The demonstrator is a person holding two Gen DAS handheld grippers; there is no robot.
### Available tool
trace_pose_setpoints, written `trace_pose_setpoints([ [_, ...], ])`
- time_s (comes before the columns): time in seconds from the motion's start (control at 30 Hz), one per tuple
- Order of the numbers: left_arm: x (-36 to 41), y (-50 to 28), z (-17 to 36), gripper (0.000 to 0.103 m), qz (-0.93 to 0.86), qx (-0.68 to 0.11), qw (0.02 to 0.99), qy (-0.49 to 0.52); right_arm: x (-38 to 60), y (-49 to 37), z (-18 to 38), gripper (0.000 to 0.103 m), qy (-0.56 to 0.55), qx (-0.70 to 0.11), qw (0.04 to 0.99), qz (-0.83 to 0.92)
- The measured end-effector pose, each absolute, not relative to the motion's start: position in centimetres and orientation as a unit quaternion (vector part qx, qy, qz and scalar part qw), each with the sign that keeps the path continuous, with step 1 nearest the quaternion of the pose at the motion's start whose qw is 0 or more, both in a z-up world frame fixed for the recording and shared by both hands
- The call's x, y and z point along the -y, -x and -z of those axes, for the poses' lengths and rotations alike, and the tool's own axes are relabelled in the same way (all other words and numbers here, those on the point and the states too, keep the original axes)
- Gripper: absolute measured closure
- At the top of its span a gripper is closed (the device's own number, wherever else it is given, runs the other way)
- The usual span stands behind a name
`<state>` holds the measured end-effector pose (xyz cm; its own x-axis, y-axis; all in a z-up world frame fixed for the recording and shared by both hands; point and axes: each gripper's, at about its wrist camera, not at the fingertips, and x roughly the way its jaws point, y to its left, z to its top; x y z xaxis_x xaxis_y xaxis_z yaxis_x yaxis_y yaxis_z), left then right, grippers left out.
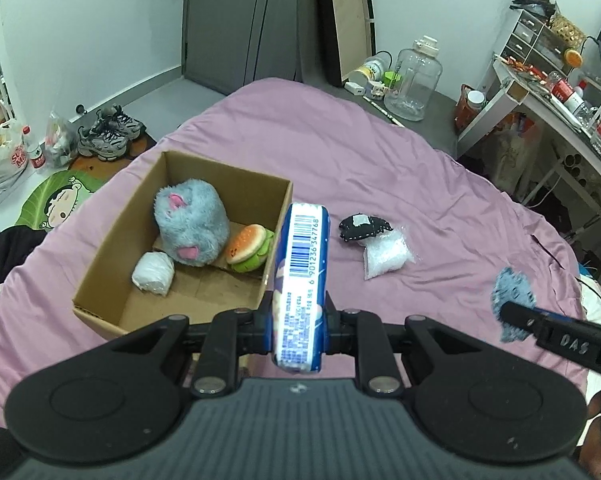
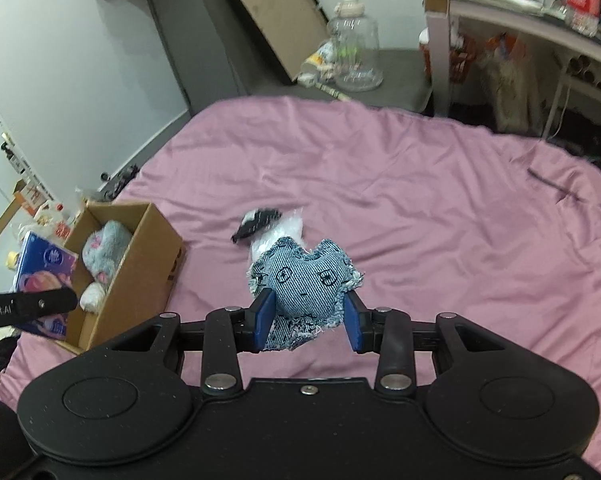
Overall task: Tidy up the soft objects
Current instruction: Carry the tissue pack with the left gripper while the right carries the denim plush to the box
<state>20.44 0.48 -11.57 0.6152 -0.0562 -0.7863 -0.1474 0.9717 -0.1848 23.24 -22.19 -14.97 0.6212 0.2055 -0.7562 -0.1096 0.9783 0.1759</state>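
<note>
One cardboard box (image 1: 112, 276), three soft items inside, two plastic bags.

An open brown cardboard box (image 1: 112, 276) sits on the pink bedsheet (image 1: 380, 168), holding a fluffy grey plush (image 1: 190, 226), burger toy (image 1: 249, 247) and white bundle (image 1: 153, 273). To its right lie a small black pouch (image 1: 363, 227) and clear plastic bag (image 1: 386, 257), touching.

pink bedsheet (image 1: 380, 160); grey plush (image 1: 190, 228); blue denim pillow (image 2: 304, 280).

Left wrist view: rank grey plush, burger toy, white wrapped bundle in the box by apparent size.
1. grey plush, clearly largest.
2. burger toy and white wrapped bundle look about alike; the bundle sits nearer the camera, so unranked.
</note>
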Motion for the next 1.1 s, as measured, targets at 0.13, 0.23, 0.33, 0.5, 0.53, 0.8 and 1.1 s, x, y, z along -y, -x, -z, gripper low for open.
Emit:
trace_pose_setpoints([
  [0.13, -1.2, -20.1, 11.0, 0.083, -0.023, -0.433, 0.894, 0.111, 21.6, -22.8, 12.8, 0.066, -0.046, -0.399, 0.911, -0.094],
  [0.23, -1.8, -19.9, 10.5, 0.083, -0.021, -0.429, 0.896, 0.109, 21.2, -22.8, 11.8, 0.066, -0.053, -0.389, 0.914, -0.101],
  [0.33, -2.5, -19.9, 10.2, 0.083, -0.020, -0.427, 0.898, 0.107, 20.5, -22.5, 11.5, 0.066, -0.049, -0.387, 0.915, -0.105],
  [0.5, -3.7, -20.1, 10.1, 0.083, -0.023, -0.425, 0.899, 0.102, 19.1, -22.1, 11.2, 0.066, -0.048, -0.387, 0.913, -0.118],
  [0.53, -3.9, -20.1, 10.1, 0.083, -0.024, -0.425, 0.899, 0.102, 18.8, -22.0, 11.0, 0.066, -0.049, -0.386, 0.913, -0.121],
  [0.8, -6.1, -20.5, 10.4, 0.083, -0.034, -0.422, 0.902, 0.090, 16.4, -22.0, 10.8, 0.066, -0.047, -0.381, 0.913, -0.136],
  [1.1, -9.9, -21.7, 12.5, 0.083, -0.052, -0.440, 0.890, 0.108, 13.9, -22.7, 11.1, 0.066, -0.052, -0.374, 0.913, -0.152],
])
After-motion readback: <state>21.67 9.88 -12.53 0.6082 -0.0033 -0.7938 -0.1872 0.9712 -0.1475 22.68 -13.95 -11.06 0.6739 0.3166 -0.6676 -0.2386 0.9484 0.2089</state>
